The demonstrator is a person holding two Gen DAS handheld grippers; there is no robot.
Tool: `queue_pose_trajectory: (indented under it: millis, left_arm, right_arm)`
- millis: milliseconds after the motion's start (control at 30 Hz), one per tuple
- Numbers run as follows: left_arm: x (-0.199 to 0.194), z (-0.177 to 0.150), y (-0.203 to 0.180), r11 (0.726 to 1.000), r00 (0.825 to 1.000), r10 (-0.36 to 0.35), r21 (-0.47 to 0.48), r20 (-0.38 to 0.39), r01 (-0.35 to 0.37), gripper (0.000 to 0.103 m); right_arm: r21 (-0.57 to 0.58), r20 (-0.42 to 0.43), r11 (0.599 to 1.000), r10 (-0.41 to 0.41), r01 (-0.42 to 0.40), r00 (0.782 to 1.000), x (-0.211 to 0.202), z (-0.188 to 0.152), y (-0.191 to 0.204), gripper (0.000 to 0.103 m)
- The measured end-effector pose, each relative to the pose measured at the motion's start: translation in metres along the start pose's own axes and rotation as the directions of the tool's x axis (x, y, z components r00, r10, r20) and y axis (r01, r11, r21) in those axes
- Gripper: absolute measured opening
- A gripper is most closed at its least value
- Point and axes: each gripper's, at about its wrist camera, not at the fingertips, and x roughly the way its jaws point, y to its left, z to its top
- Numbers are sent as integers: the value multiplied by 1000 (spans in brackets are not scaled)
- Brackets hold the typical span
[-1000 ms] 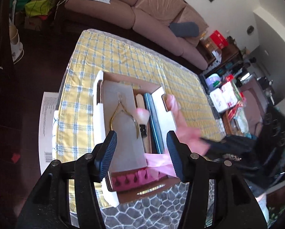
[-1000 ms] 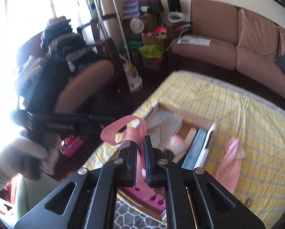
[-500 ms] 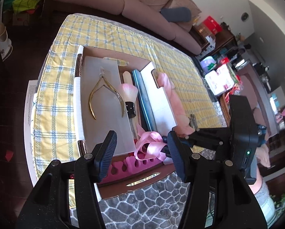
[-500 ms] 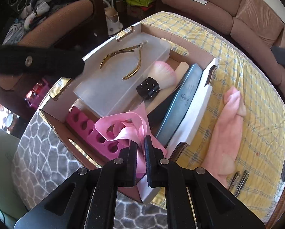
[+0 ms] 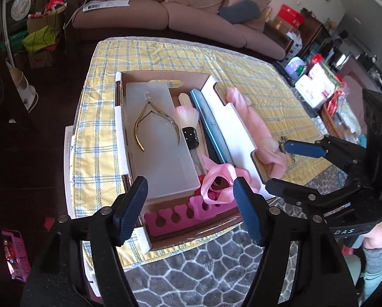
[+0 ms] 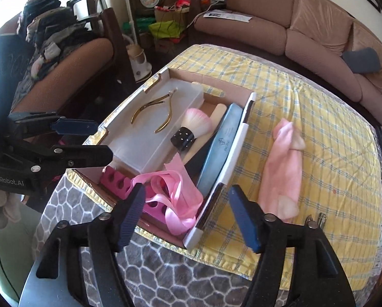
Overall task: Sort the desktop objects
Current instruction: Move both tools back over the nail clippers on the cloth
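Two grippers hover over a table covered with a yellow checked cloth (image 5: pixel 150 58), and both have their jaws spread wide with nothing between them. The left gripper (image 5: pixel 191 206) hangs above the near end of an open cardboard box (image 5: pixel 162 75); the right gripper (image 6: pixel 184 211) hangs above the same end from the other side, its fingers (image 6: pixel 242 220) straddling the box's white right wall. In the left view, the right gripper (image 5: pixel 285 166) also shows side-on at the right edge of the box.

Inside the box, a pink ribbon (image 6: pixel 170 192) lies loose in a tangle at the near end, resting on a magenta foam toe separator (image 5: pixel 188 212) (neither gripper touches it). A frosted plastic case (image 5: pixel 160 138) fills the left side, and gold nippers (image 5: pixel 155 122) lie on its lid. Just right of the case lies a brush (image 6: pixel 193 130) with pink-tipped bristles and a black collar, then a pale wooden stick (image 6: pixel 216 113), then a long blue file (image 6: pixel 220 148) leaning against the right wall.

Outside the box, just beside its right wall, a rolled pink cloth (image 6: pixel 283 168) lies on the checked cloth. Small metal clippers (image 6: pixel 316 218) lie near the roll's near end. A brown sofa (image 6: pixel 280 25) stands beyond the table.
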Motion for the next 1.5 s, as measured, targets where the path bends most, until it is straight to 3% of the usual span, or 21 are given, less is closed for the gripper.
queue_pose_trajectory:
  millis: [200,267,300,633,733,900,1067,1133,1233,1400,1500]
  left_arm:
    - [-8,-6,-9,999,1000,20,26,8,-20,84]
    - [-9,-9,-13,999,1000,21,33,8,-21,100]
    - [-10,-10,-15,999,1000,17,34,10,-17,103]
    - [6,-21,-46,999,1000,17,51,-4,-17,103]
    - [12,-20,-60,998,1000,-14,68,-7,14,103]
    - [23,-9,-101,989,999,-51,135,-7,51,103]
    - [48,3,-160,963,999,-39,266,-32,47,103]
    - [64,5,-184,948,998,-25,314,-55,41,98]
    - [91,11,-208,941,996,10,338,-88,21,69]
    - [138,15,-222,939,986,71,342,-151,-15,69]
    - [163,13,-217,950,978,95,309,-184,-34,54]
  right_arm:
    - [45,26,999,-3,2,1000,-16,-11,-2,89]
    - [56,38,998,-14,12,999,-20,-16,-5,98]
    - [70,42,997,-16,13,999,-23,-19,-8,100]
    - [255,92,965,-92,66,991,-55,-65,-78,103]
    - [308,100,948,-120,84,988,-63,-77,-101,103]
    - [436,116,895,-158,93,981,-79,-98,-150,103]
    - [564,164,826,-142,25,976,-87,-116,-192,103]
    - [577,170,817,-135,12,976,-86,-119,-202,103]
    - [583,166,812,-128,8,978,-85,-122,-212,103]
    - [590,183,808,-112,-18,977,-88,-126,-230,103]
    - [585,183,811,-101,-26,978,-88,-125,-236,103]
